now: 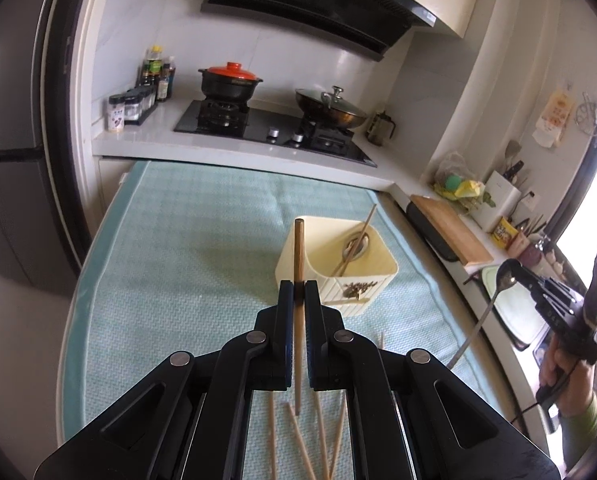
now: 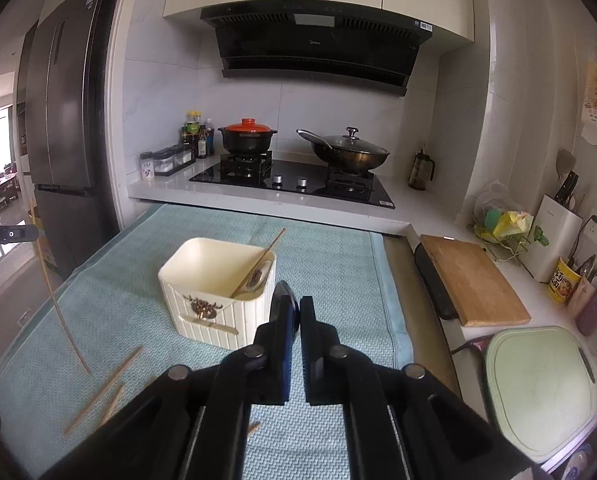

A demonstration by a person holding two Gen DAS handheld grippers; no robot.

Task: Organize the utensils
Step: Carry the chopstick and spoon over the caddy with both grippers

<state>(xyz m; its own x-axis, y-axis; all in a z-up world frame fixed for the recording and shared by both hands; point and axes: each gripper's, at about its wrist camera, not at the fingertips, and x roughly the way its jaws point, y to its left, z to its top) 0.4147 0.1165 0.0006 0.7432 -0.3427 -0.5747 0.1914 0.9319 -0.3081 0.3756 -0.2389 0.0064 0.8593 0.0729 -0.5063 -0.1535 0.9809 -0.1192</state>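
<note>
My left gripper (image 1: 299,290) is shut on a wooden chopstick (image 1: 298,256) held upright above the teal mat, just in front of the cream utensil box (image 1: 372,276). The box (image 2: 206,276) holds a chopstick and a metal spoon. My right gripper (image 2: 298,306) is shut on a metal spoon (image 1: 506,276), held in the air right of the box; its bowl tip shows between the fingers (image 2: 286,290). Several loose chopsticks (image 1: 294,436) lie on the mat below the left gripper and at lower left in the right wrist view (image 2: 106,388).
A teal mat (image 1: 170,264) covers the table. Behind it is a counter with a gas hob (image 2: 294,180), a red-lidded pot (image 2: 247,136) and a wok (image 2: 350,152). A wooden board (image 2: 474,280) and a green board (image 2: 538,388) lie at right. A fridge (image 2: 66,120) stands left.
</note>
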